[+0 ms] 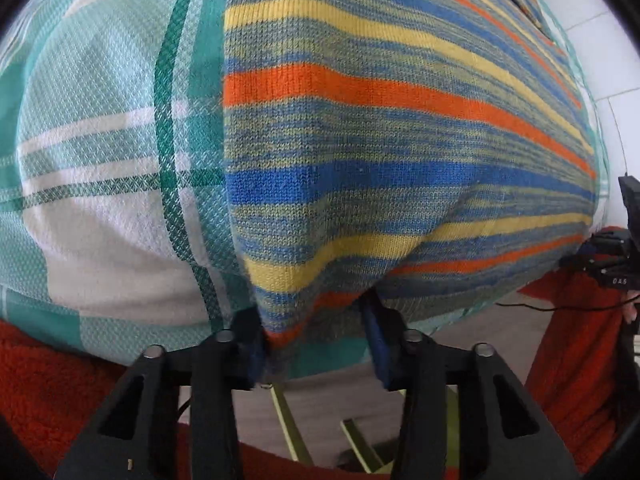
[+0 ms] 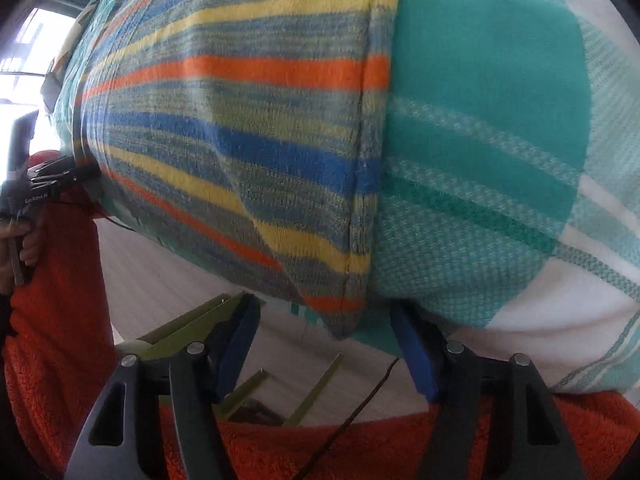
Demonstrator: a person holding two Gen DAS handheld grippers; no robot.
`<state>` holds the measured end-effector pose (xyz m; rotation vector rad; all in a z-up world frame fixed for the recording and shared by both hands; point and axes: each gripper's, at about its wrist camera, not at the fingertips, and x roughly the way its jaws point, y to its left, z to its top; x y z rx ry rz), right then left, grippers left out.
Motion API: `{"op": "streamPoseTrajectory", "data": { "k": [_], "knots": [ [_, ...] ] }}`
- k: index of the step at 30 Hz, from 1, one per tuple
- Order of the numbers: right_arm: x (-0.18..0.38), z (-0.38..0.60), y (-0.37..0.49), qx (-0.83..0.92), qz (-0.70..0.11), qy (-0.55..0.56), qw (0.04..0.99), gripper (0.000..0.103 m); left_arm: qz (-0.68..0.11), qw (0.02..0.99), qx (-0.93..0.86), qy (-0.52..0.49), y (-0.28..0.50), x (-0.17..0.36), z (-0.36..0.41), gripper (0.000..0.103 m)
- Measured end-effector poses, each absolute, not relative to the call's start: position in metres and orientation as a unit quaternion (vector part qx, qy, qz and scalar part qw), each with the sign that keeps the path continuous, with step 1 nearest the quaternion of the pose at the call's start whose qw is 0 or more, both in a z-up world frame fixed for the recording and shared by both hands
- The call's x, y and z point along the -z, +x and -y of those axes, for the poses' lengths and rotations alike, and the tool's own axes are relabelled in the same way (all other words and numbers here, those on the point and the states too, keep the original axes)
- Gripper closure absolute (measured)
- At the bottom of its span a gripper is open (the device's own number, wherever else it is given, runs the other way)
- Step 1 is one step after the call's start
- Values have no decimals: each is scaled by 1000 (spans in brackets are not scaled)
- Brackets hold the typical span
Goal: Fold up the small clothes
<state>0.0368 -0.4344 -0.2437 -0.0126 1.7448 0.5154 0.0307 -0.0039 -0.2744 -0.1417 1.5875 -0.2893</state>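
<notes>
While the left tool (image 1: 320,344) pinched the near corner of the striped knit garment (image 1: 400,128), the right tool (image 2: 326,344) stood agape around the other near corner, not clamping; garment lay flat on the checked table (image 1: 100,152), stretching away from both

Person in fuzzy orange-red fleece sleeves (image 2: 56,280)
Black hinged gripper arms carried silver rivets and blue-padded fingers (image 2: 416,356).

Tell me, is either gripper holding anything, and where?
The left gripper seems to pinch the striped cloth by its near corner. The right gripper only straddles another corner, jaws apart.
</notes>
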Motion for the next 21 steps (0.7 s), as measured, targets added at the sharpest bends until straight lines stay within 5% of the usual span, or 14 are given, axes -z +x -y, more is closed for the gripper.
{"op": "streamPoseTrajectory", "data": {
  "k": [1,10,18,20,21],
  "knots": [
    [247,435,36,-232,-762,-5,605,98,-717,678,134,-90,30,277,-2,99],
    [159,501,56,-280,-691,138,652,98,-697,645,213,-230,34,219,-24,99],
    [120,552,193,-265,-567,299,720,98,-603,681,224,-350,202,173,-45,98],
    [129,555,253,-242,-547,336,728,97,-562,706,197,-383,271,173,-59,90],
    [135,556,284,-233,-530,349,737,96,-543,719,175,-398,294,175,-64,64]
  ]
}}
